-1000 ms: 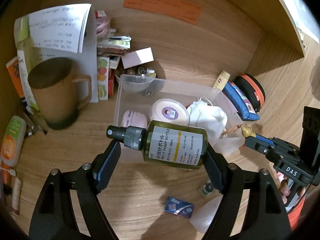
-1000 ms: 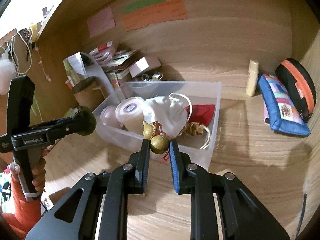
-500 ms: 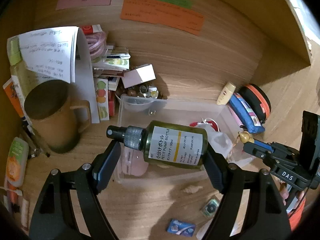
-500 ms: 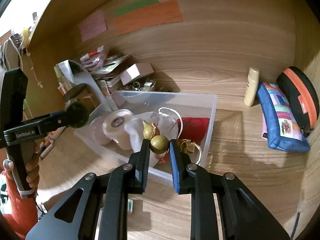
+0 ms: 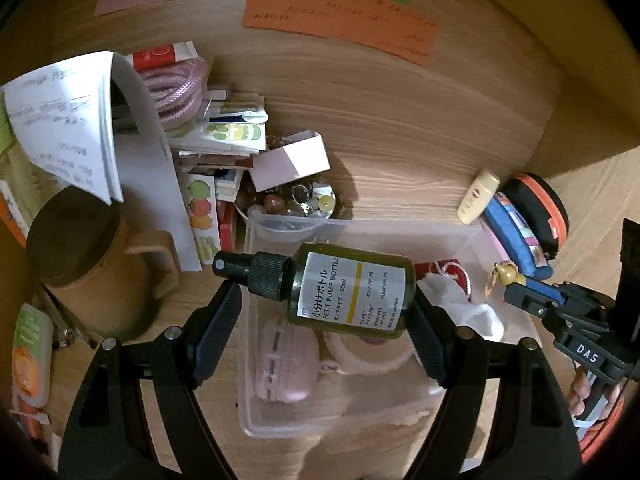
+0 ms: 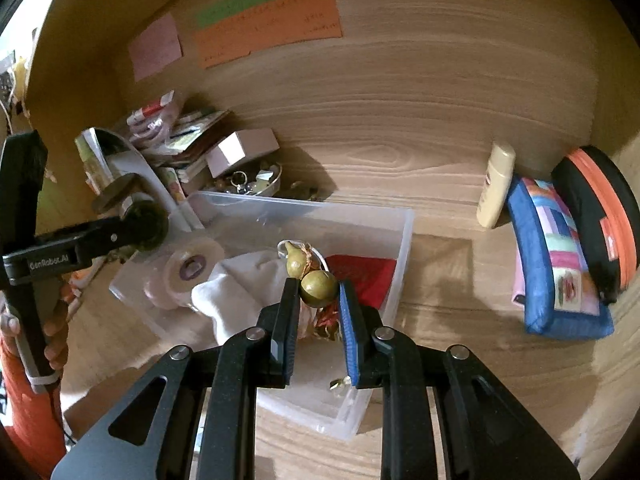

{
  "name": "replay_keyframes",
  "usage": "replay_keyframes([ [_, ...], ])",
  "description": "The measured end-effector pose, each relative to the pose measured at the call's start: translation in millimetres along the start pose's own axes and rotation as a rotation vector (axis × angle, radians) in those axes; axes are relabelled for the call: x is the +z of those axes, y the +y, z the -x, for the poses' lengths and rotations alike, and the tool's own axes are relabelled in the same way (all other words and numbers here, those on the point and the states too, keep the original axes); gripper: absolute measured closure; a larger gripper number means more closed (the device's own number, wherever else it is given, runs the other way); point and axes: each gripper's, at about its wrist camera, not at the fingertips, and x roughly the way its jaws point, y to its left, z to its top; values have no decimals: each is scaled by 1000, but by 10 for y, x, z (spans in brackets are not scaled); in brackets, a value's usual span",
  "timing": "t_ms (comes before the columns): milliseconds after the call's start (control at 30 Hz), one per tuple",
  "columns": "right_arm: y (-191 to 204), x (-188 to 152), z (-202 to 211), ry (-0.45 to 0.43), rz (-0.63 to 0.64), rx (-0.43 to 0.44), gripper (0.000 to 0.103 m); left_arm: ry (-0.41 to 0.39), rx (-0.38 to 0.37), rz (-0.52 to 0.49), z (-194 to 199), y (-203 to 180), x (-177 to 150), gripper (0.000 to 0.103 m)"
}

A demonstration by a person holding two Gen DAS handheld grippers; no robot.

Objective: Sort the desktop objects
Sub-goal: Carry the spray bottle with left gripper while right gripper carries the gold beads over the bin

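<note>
My left gripper (image 5: 324, 312) is shut on a dark green pump bottle (image 5: 348, 290) with a white label, held sideways above the clear plastic bin (image 5: 460, 228). My right gripper (image 6: 318, 296) is shut on a small gourd charm (image 6: 318, 286) with tassels, held over the same bin (image 6: 404, 236). The bin holds a white cloth (image 6: 236, 280), a tape roll (image 6: 192, 264), a red pouch (image 6: 368, 276) and a pink case (image 5: 284, 364). The right gripper with the charm also shows in the left wrist view (image 5: 516, 284).
A brown mug (image 5: 80, 260) and papers (image 5: 60, 120) stand left of the bin. A dish of trinkets (image 5: 296, 200) and a white box (image 5: 292, 160) sit behind it. A cream tube (image 6: 496, 188), blue pouch (image 6: 556, 260) and orange-black case (image 6: 600, 216) lie at right.
Both grippers have moved forward and now hang over the bin, each still holding its object.
</note>
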Motion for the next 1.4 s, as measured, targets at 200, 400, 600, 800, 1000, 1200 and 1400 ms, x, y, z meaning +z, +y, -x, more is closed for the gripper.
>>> replay_keyframes([
  [200,54,64,-153,28,46,-18,86,25,13,-4,-167,-1,58,23],
  [400,66,41,-315,47,31,13,85,52,43,-7,-323,19,99,23],
  [600,31,5,-403,58,26,33,85,61,72,-17,-437,17,134,23],
  [800,31,-16,-429,61,39,36,85,65,103,-37,-517,-22,157,23],
  [1000,60,-34,-427,55,56,23,85,69,137,-53,-549,-36,155,23],
  [1200,68,-43,-398,54,52,27,79,78,137,-52,-581,-28,143,23],
  [1400,68,-41,-378,52,38,52,71,82,129,-54,-577,-20,143,21],
])
